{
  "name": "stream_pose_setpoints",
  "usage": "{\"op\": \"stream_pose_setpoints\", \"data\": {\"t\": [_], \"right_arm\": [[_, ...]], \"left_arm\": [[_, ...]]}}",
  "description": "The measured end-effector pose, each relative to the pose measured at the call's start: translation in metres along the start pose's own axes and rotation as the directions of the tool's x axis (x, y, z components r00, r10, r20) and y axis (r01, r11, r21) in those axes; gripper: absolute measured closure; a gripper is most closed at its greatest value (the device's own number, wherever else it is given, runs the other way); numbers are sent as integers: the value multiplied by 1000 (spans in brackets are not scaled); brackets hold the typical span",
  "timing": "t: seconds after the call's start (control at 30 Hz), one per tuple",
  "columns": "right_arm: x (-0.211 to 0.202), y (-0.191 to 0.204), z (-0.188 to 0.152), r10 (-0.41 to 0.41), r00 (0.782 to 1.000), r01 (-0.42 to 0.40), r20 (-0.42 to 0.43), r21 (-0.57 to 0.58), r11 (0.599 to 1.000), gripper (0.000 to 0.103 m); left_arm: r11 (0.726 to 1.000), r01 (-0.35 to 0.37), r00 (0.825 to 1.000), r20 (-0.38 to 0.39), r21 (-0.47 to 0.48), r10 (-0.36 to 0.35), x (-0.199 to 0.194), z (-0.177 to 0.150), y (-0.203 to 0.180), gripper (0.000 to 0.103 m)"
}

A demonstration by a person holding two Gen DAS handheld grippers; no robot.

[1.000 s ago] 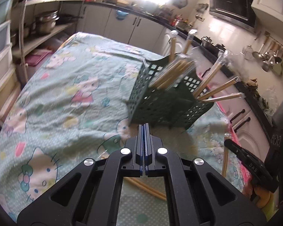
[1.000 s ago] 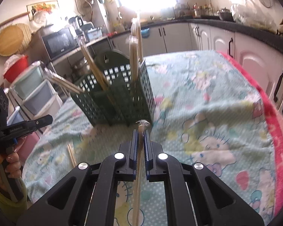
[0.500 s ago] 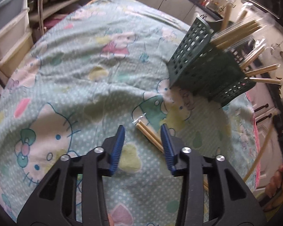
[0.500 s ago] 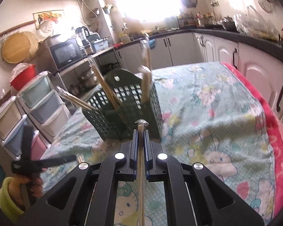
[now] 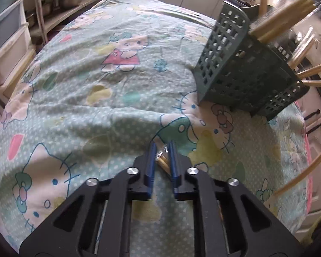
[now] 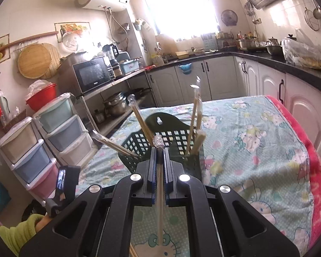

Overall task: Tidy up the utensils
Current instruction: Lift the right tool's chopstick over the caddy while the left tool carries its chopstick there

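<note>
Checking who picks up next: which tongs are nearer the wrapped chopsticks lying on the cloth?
Left. The left tongs are closing around the wrapped chopsticks on the cloth; the right tongs hold another wrapped pair up, facing the green basket.

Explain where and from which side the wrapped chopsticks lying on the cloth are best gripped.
Grip the wrapped chopsticks near their crimped wrapper end, coming down from above with a finger either side of the thin shaft. They lie flat on the soft cloth, so only a top approach across their width fits. The left gripper is already closing there.

Wrapped chopsticks [image 6: 194,115] in green basket [image 6: 160,137]
</note>
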State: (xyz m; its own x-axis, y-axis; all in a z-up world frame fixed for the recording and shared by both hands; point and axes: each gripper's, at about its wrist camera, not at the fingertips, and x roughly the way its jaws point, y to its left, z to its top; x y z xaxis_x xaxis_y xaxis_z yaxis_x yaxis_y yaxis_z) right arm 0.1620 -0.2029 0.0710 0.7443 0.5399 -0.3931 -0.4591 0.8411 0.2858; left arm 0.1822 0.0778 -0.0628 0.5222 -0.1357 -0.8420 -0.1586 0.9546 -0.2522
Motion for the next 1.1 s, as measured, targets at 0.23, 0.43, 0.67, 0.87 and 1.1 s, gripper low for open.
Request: {"op": "stream_pose_setpoints", "data": {"t": [0.23, 0.43, 0.67, 0.87, 1.1], "right_arm": [[-7, 3, 14, 9, 999, -9, 40, -11, 1000, 97], [-21, 4, 27, 5, 996, -3, 91, -19, 1000, 97], [-40, 1, 43, -10, 986, 13, 166, -18, 1000, 97], [-47, -3, 53, -24, 979, 27, 202, -15, 1000, 97], [-51, -3, 68, -31, 969, 35, 244, -11, 999, 97]], "left_arm": [[985, 150, 983, 97, 80, -157, -44, 7, -34, 99], [948, 248, 935, 205, 202, -288, -101, 22, -77, 100], [903, 309, 872, 289, 298, -394, -151, 46, -113, 100], [875, 321, 816, 363, 363, -449, -191, 67, -136, 100], [882, 295, 777, 445, 366, -445, -222, 97, -140, 100]]}}
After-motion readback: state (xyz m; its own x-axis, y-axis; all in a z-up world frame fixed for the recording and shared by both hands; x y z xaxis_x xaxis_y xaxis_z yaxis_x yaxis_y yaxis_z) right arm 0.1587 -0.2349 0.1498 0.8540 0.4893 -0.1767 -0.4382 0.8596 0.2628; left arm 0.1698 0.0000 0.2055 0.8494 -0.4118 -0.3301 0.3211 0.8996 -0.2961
